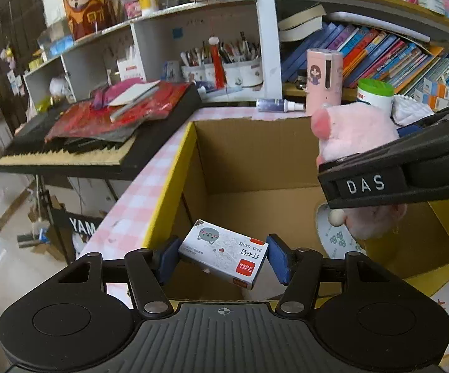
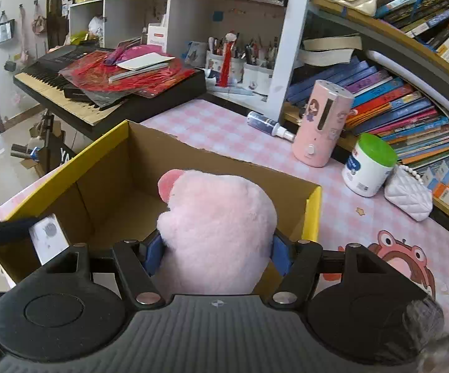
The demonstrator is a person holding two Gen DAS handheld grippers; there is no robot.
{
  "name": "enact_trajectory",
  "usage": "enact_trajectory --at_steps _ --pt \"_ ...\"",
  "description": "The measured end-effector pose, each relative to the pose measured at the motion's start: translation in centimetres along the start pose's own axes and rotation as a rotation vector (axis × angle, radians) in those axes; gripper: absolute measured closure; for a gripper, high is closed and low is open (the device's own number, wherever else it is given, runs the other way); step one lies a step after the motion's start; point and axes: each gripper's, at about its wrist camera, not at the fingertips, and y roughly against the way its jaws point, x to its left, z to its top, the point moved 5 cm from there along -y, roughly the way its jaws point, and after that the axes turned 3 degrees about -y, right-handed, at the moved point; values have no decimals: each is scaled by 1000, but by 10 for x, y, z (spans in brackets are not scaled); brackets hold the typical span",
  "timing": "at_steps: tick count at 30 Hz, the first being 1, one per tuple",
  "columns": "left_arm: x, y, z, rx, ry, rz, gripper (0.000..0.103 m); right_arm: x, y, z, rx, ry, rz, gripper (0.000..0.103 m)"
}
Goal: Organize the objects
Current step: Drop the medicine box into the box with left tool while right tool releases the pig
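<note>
An open cardboard box (image 1: 174, 168) with yellow outer walls stands on the pink checked table; it also shows in the right wrist view (image 2: 106, 143). My left gripper (image 1: 222, 259) is shut on a small white staple box (image 1: 224, 253) with a cat picture and holds it over the box opening. The staple box also shows at the left of the right wrist view (image 2: 48, 237). My right gripper (image 2: 216, 250) is shut on a pink plush toy (image 2: 218, 217) above the box. The toy and right gripper (image 1: 364, 186) show at the right in the left wrist view (image 1: 355, 133).
A round white item (image 1: 333, 236) lies inside the box. On the table behind stand a pink cylinder (image 2: 320, 124), a green-lidded tub (image 2: 369, 164), a spray bottle (image 2: 268, 126) and a white quilted purse (image 2: 408, 197). A keyboard (image 2: 100, 90) piled with red papers lies left. Bookshelves (image 2: 395, 105) rise behind.
</note>
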Motion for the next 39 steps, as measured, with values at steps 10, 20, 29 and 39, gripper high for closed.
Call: enact_trajectory --at_steps 10,20,29,39 --pt "-2 8 3 -48 27 -28 28 9 -3 4 -15 37 18 38" --pt "-1 29 5 -111 18 -21 17 31 -4 1 13 94 55 36" --pt "8 40 -4 -118 45 -19 13 44 6 -2 -7 116 40 15" --pt "18 71 -7 -207 94 -33 6 26 65 1 -205 -30 -79 7"
